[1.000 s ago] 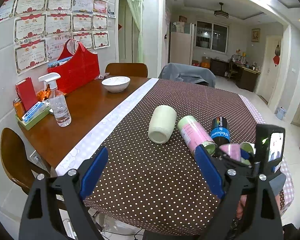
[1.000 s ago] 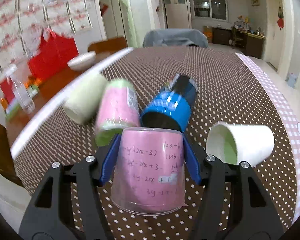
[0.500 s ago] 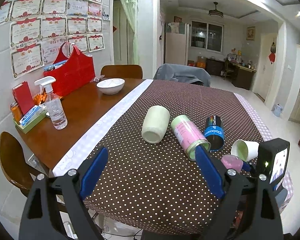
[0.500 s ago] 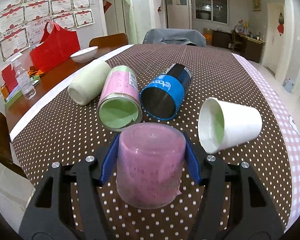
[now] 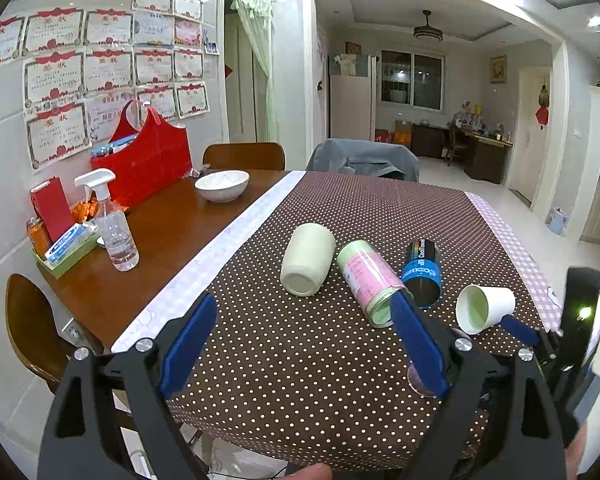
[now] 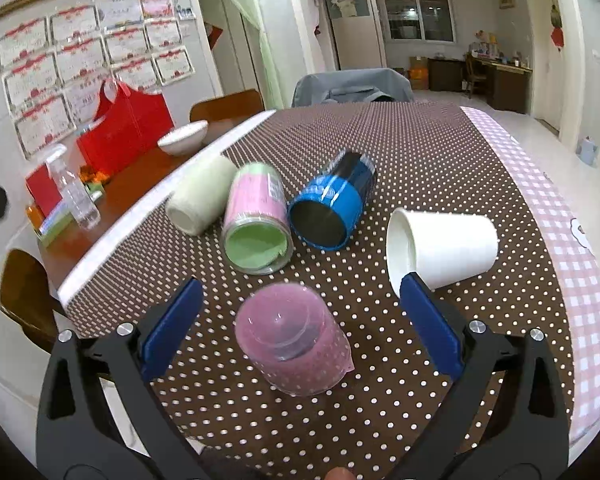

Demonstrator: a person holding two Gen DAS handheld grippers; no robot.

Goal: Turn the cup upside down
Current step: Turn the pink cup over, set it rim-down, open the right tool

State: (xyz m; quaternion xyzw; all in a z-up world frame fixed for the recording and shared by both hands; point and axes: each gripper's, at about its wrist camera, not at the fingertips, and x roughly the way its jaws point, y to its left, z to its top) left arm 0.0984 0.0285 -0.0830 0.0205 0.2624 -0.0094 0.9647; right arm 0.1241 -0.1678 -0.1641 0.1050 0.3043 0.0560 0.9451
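Note:
A clear pink plastic cup (image 6: 294,344) stands upside down on the dotted tablecloth (image 6: 440,152), its base up. My right gripper (image 6: 300,332) is open, its blue pads apart on either side of the cup and not touching it. Beyond it several cups lie on their sides: a pale cream one (image 6: 200,196), a pink-and-green one (image 6: 256,220), a blue-and-black one (image 6: 332,208) and a white paper cup (image 6: 440,244). My left gripper (image 5: 300,340) is open and empty above the table's near edge. The lying cups show there too, such as the cream cup (image 5: 308,260).
On the bare wood at the left stand a spray bottle (image 5: 112,224), a white bowl (image 5: 222,185), a red bag (image 5: 148,160) and a small green tray (image 5: 64,248). Chairs stand at the far end (image 5: 244,156) and left side (image 5: 28,320).
My right gripper turned the pink cup mouth down, set it on the cloth, opened and let go. My left gripper stayed open and pulled back slightly.

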